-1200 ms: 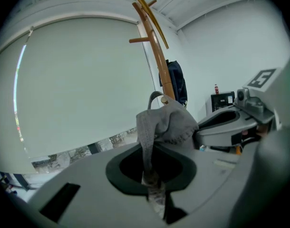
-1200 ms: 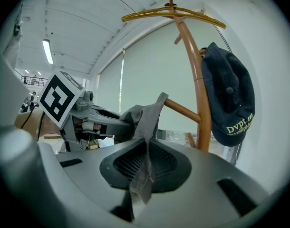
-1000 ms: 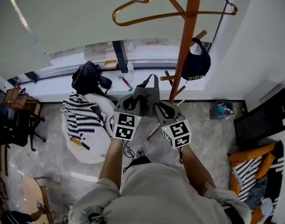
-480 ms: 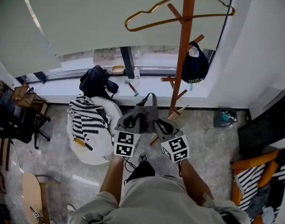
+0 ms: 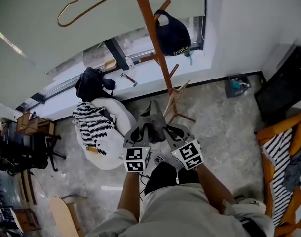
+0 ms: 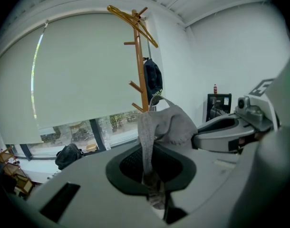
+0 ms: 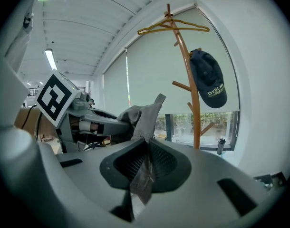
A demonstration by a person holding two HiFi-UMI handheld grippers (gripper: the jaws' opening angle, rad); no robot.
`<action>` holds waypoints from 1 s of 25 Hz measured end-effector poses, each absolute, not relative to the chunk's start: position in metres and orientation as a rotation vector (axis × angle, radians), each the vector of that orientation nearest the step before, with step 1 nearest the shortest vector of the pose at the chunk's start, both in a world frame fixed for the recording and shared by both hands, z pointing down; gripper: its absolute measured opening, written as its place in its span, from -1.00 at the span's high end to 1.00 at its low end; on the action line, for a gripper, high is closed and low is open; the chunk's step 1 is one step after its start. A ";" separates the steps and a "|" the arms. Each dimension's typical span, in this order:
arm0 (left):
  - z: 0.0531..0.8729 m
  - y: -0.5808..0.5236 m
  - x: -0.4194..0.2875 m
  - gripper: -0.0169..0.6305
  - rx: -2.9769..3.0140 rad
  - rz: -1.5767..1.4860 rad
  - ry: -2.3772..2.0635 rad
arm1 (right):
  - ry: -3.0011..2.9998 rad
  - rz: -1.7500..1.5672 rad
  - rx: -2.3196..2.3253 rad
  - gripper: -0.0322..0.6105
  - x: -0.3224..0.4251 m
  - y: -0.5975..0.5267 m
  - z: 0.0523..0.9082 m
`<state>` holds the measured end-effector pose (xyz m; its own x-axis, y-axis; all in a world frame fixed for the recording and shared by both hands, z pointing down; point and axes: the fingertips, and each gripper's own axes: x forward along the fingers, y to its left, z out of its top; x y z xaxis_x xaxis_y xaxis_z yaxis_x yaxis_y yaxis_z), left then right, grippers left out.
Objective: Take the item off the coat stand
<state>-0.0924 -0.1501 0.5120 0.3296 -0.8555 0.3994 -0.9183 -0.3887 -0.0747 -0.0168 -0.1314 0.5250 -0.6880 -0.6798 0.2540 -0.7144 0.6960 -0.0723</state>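
A grey cloth item (image 5: pixel 153 118) hangs between my two grippers, clear of the orange wooden coat stand (image 5: pixel 153 48). My left gripper (image 5: pixel 140 131) is shut on its strap, which runs down between the jaws (image 6: pixel 152 175). My right gripper (image 5: pixel 168 130) is shut on another fold of the same cloth (image 7: pixel 145 165). The cloth (image 6: pixel 169 122) bunches above both jaws. A black cap (image 5: pixel 172 33) and a gold wire hanger (image 5: pixel 86 4) still hang on the stand, which rises beyond the grippers (image 7: pixel 190 89).
A black backpack (image 5: pixel 91 83) lies on the window sill. A white beanbag with a striped cloth (image 5: pixel 94 125) sits left of the grippers. An orange chair (image 5: pixel 283 152), a dark cabinet (image 5: pixel 288 83) and a small bin (image 5: pixel 237 85) stand at the right. Dark chairs (image 5: pixel 37 142) crowd the far left.
Both grippers have drawn back and down from the coat stand with the grey item between them. The stand now stands farther off and leans left in the head view.
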 end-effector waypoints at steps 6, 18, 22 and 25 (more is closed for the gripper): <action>0.507 -0.135 -0.058 0.85 2.509 0.492 -1.520 | -2.634 0.229 1.271 0.81 0.015 -0.118 0.518; 0.477 -0.102 -0.053 0.85 2.722 0.407 -1.290 | -2.498 0.168 1.563 0.81 0.020 -0.080 0.491; 0.466 -0.091 -0.054 0.85 2.815 0.393 -1.234 | -2.436 0.128 1.670 0.81 0.020 -0.062 0.482; 0.457 -0.086 -0.051 0.85 2.849 0.350 -1.192 | -2.398 0.110 1.717 0.81 0.023 -0.055 0.472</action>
